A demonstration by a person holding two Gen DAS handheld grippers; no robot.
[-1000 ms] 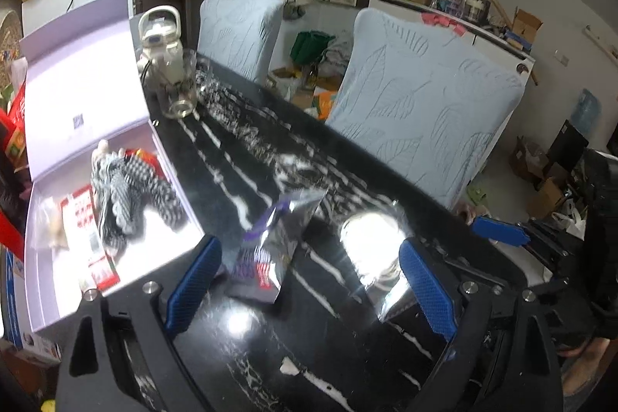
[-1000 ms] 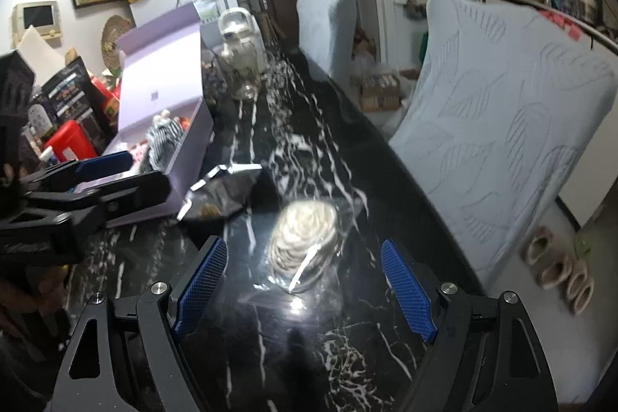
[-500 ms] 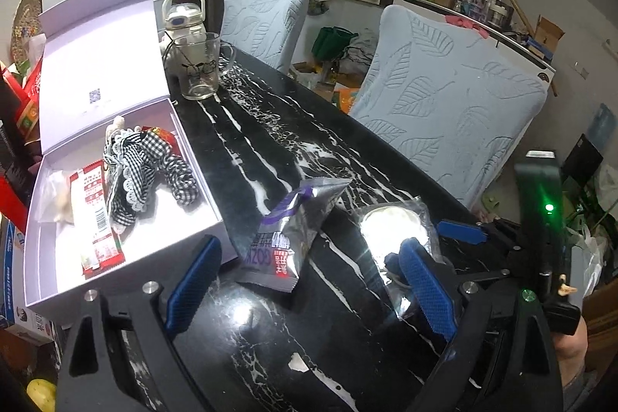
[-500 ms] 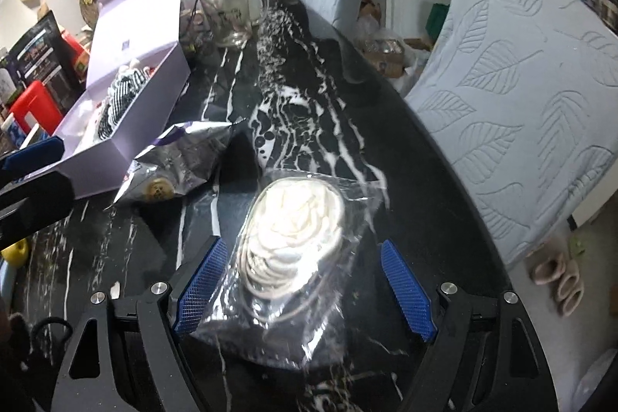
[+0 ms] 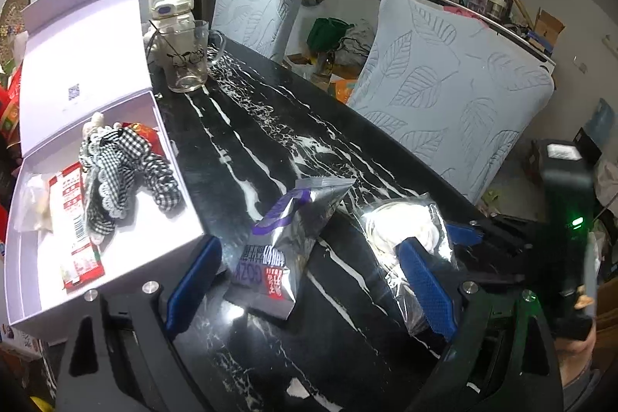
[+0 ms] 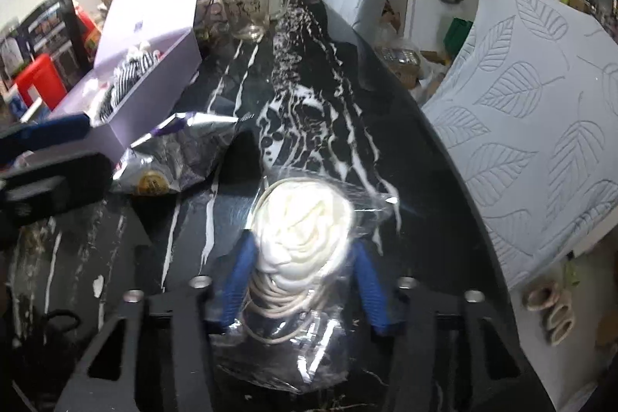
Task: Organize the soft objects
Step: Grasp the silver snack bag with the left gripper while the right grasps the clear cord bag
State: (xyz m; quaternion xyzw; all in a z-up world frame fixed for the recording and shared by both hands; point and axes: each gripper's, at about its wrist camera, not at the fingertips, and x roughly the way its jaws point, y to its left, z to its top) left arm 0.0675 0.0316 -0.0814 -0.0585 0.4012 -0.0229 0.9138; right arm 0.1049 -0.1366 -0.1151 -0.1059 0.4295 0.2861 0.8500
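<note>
A clear bag holding a white soft coil [image 6: 303, 230] lies on the black marble table [image 6: 309, 103]. My right gripper [image 6: 301, 280] has closed its blue fingers on both sides of the bag; the bag also shows in the left wrist view [image 5: 401, 230]. A silver and purple snack pouch [image 5: 286, 238] lies between my open left gripper [image 5: 309, 284] fingers, not touched. An open lilac box [image 5: 116, 250] on the left holds a black-and-white checked fabric piece [image 5: 119, 168] and a red packet [image 5: 77, 222].
A glass mug [image 5: 185, 56] and a white bottle [image 5: 170, 6] stand at the far end of the table. Two pale covered chairs [image 5: 455, 95] stand along the right edge. Clutter lies left of the box.
My right gripper moved forward over the white bag and its fingers closed on it. My left gripper shifted a little closer to the snack pouch and stayed open.
</note>
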